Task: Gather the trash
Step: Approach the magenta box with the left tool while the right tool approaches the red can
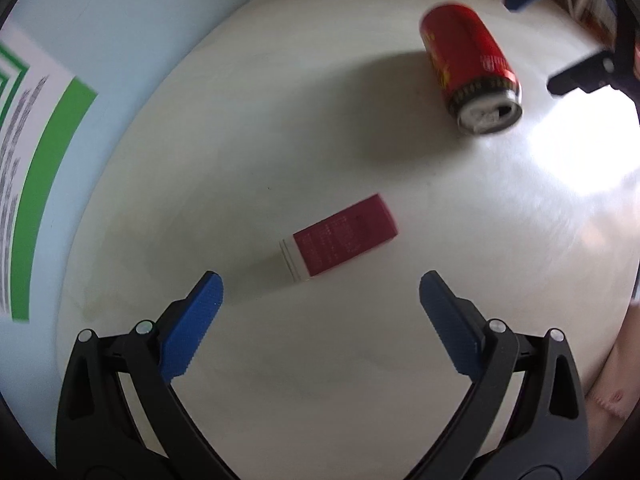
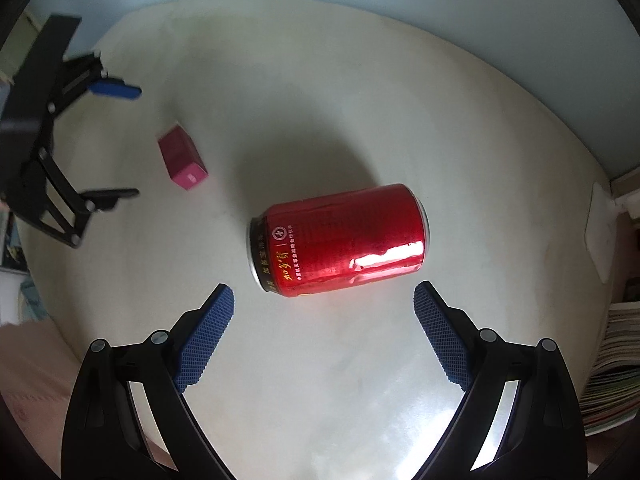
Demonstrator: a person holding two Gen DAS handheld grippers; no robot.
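My right gripper (image 2: 324, 300), jaws apart, is nearest the can (image 2: 340, 236), lying mid-table (image 2: 320, 80) with its long axis across the gap. My left gripper (image 1: 320, 292), also apart, faces the box (image 1: 340, 236).

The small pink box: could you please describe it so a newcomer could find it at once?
On the round white table, two pieces of trash lie apart. Beside the red can on its side is the pink box, ahead of the open left tongs: small, rectangular, with one white end.
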